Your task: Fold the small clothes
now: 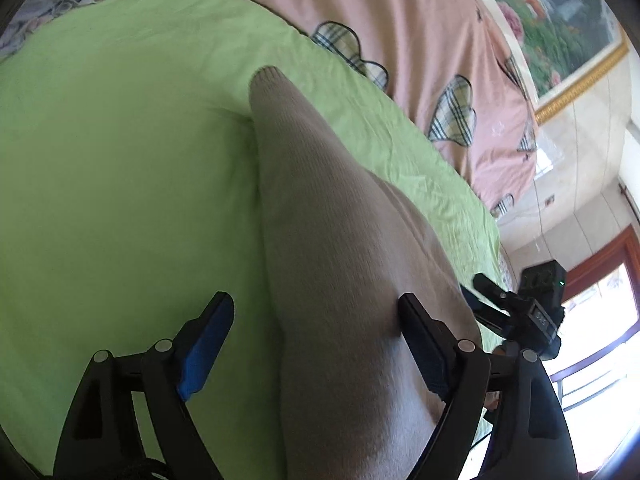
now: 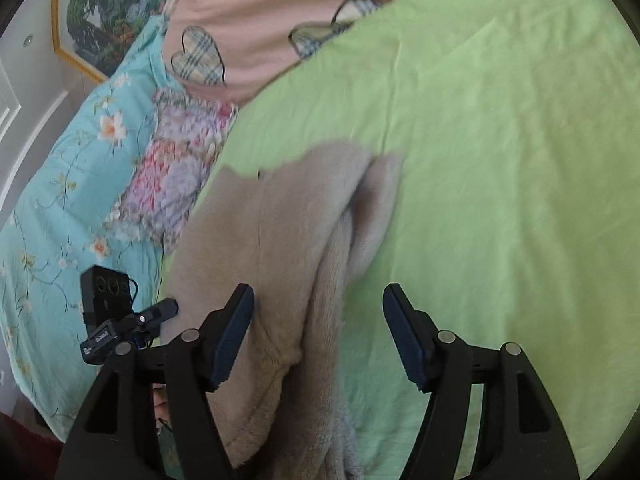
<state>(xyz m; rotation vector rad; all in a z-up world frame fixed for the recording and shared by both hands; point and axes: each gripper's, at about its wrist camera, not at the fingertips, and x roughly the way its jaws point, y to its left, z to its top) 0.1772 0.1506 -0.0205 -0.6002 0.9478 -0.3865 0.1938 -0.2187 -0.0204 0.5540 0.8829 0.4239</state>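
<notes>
A beige knitted garment (image 1: 332, 248) lies on the light green sheet (image 1: 120, 200), its narrow end pointing away. My left gripper (image 1: 316, 308) is open, its jaws wide apart, with the garment lying between and under them. In the right wrist view the same garment (image 2: 280, 240) lies bunched in folds on the green sheet (image 2: 500, 160). My right gripper (image 2: 318, 300) is open, its jaws astride the garment's folded ridge. The right gripper's body also shows at the right edge of the left wrist view (image 1: 520, 312), and the left gripper's body at the left of the right wrist view (image 2: 120, 320).
A pink quilt with plaid hearts (image 1: 420, 60) lies beyond the green sheet. A turquoise floral quilt (image 2: 72, 200) and a flowered pillow (image 2: 180, 168) lie at the left. A framed picture (image 1: 560, 20) hangs on the wall, and a window (image 1: 600, 320) is at the right.
</notes>
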